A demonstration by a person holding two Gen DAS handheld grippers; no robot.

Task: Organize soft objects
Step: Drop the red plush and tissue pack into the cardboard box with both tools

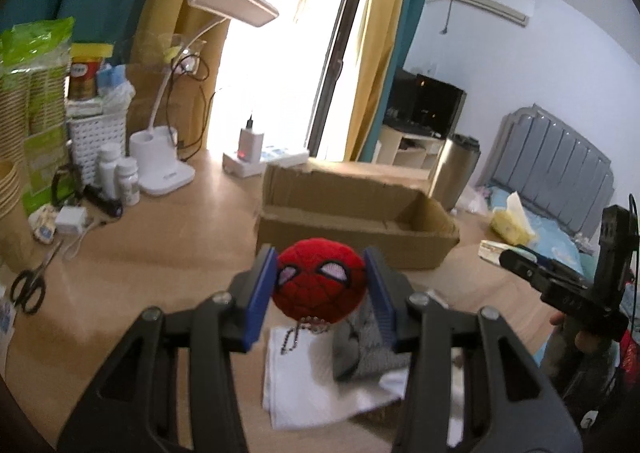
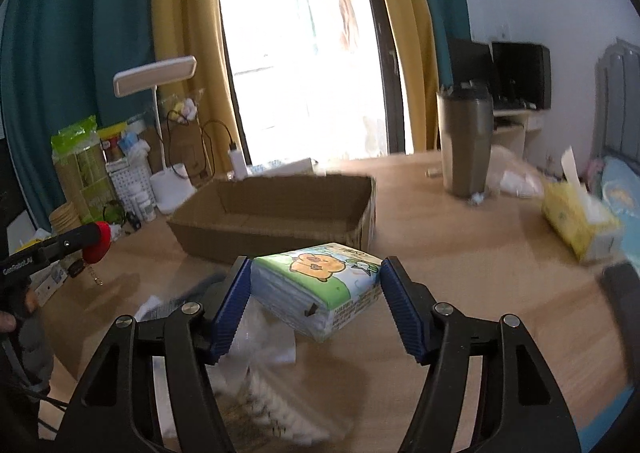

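Observation:
A red plush ball with a spider-mask face (image 1: 320, 285) and a dangling bead chain sits squeezed between the blue pads of my left gripper (image 1: 320, 257), lifted above a white towel (image 1: 304, 373) and a grey cloth (image 1: 368, 349). My right gripper (image 2: 316, 267) is shut on a tissue pack printed with a cartoon animal (image 2: 320, 289), tilted and held off the table. An open cardboard box (image 2: 276, 229) lies just beyond both grippers, its inside bare as far as I can see. In the right wrist view the left gripper (image 2: 86, 241) with the red ball (image 2: 100, 243) is at the far left.
A white desk lamp (image 1: 160, 161), pill bottles (image 1: 118, 173), scissors (image 1: 28, 285) and packets crowd the table's left. A power strip (image 1: 256, 165) lies behind the box. A steel tumbler (image 2: 466, 145) and a yellow tissue pack (image 2: 576, 221) stand at the right. A bag of cotton swabs (image 2: 264, 393) lies near.

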